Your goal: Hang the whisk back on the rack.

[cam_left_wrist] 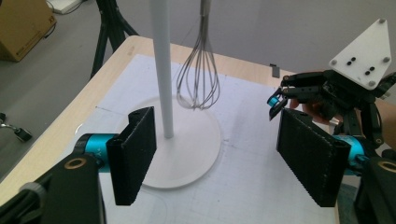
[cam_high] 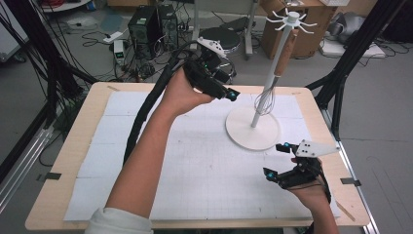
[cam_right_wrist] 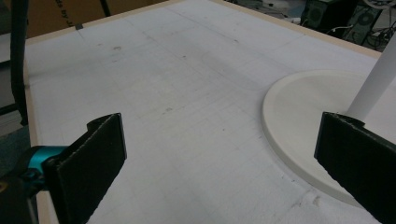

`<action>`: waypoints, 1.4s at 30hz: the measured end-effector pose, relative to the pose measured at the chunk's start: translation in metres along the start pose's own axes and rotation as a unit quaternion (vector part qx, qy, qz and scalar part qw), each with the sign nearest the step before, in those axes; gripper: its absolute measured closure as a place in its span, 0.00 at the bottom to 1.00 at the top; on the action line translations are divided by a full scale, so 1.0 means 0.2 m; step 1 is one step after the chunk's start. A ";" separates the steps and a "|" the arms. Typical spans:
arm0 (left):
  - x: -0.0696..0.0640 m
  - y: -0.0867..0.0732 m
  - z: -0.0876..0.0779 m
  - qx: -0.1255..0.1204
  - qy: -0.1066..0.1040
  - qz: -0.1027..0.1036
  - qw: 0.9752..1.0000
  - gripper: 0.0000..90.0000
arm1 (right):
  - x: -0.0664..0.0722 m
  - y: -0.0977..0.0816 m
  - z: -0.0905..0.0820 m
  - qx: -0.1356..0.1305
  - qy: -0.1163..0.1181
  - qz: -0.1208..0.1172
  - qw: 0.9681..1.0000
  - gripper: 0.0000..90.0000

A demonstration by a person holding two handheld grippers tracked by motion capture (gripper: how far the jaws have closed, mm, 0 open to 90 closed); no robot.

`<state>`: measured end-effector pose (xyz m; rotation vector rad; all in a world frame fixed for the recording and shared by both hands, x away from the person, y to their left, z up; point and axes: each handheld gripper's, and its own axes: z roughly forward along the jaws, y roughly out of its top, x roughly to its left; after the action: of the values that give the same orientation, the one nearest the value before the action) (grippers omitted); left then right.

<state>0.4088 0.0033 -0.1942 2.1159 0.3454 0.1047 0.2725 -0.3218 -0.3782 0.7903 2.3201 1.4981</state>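
- High view: the left gripper (cam_high: pixel 229 93) is held up beside the white stand (cam_high: pixel 253 127), with its jaws spread and nothing between them.
- A whisk (cam_high: pixel 265 100) is seen hanging from the stand, its wire head just above the round base.
- The right gripper (cam_high: pixel 275 161) is held low near the base, jaws spread wide and empty.
- No readable writing or brand is seen.

white stand (cam_high: pixel 253 127) with hanging whisk (cam_high: pixel 265 100) blocks the right half (left mat (cam_high: pixel 146 161) free).
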 end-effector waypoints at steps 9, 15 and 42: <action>-0.04 -0.05 -0.04 0.010 0.015 0.006 1.000 0.26 | 0.00 0.00 0.02 0.003 0.003 -0.003 1.000 0.01; -0.09 -0.08 -0.06 0.013 0.012 0.011 1.000 0.21 | 0.01 0.00 0.02 0.003 0.002 -0.003 1.000 0.01; -0.10 -0.49 -0.20 -0.015 0.011 -0.025 1.000 0.07 | 0.02 0.00 0.04 0.012 0.001 -0.002 1.000 0.01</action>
<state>0.3617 0.0804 -0.2542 2.0771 0.4067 0.1043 0.2737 -0.3131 -0.3813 0.7892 2.3447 1.4730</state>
